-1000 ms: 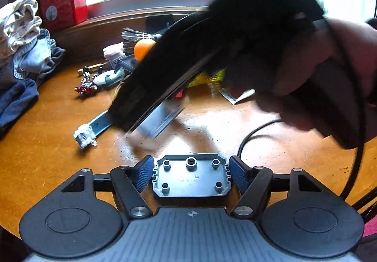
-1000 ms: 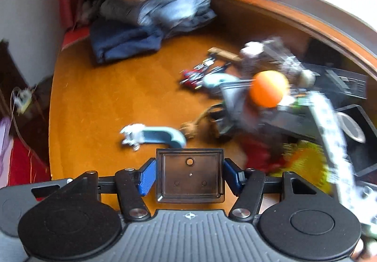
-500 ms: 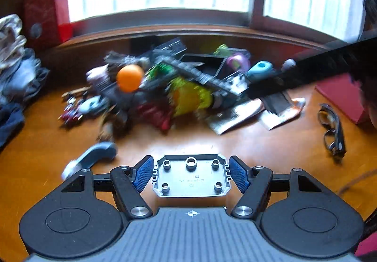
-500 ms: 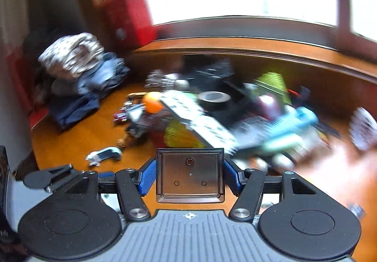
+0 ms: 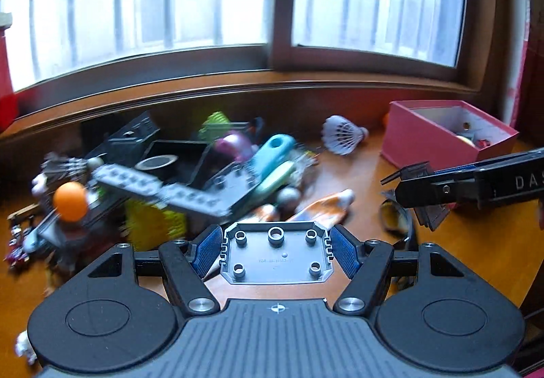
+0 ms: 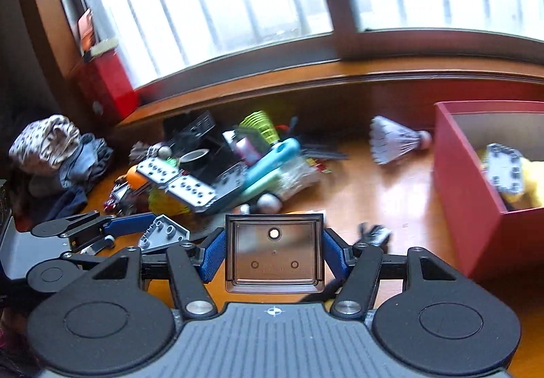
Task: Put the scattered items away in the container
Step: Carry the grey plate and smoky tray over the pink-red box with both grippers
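Left gripper [image 5: 276, 250] clamped on a grey rectangular studded building plate [image 5: 276, 255], held flat, long axis crosswise between the blue pads [image 5: 206, 250], stud sockets facing the camera. Right gripper [image 6: 274, 254] clamped on a dark translucent rectangular plate [image 6: 274, 254], likewise flat and crosswise between its blue pads [image 6: 212, 254]. Both held above the orange-brown wooden tabletop [image 6: 374, 187].

Red open-topped cardboard box [image 6: 476, 181] at right of the tabletop, near the window ledge, already holding a grey studded piece [image 6: 503, 172] and something yellow. Bare wood between the box's near wall and the grippers; a white feather shuttlecock [image 6: 394, 143] lying on its side close by, cork toward the box.

Blurred heap of mixed toys [image 5: 190, 174] left of centre: grey studded strip [image 5: 159, 189], orange ball [image 5: 70, 200], teal handle [image 5: 272, 153]. Folded clothing [image 6: 57, 153] at far left. A pair of dark glasses [image 5: 397, 221] just ahead of the left gripper.
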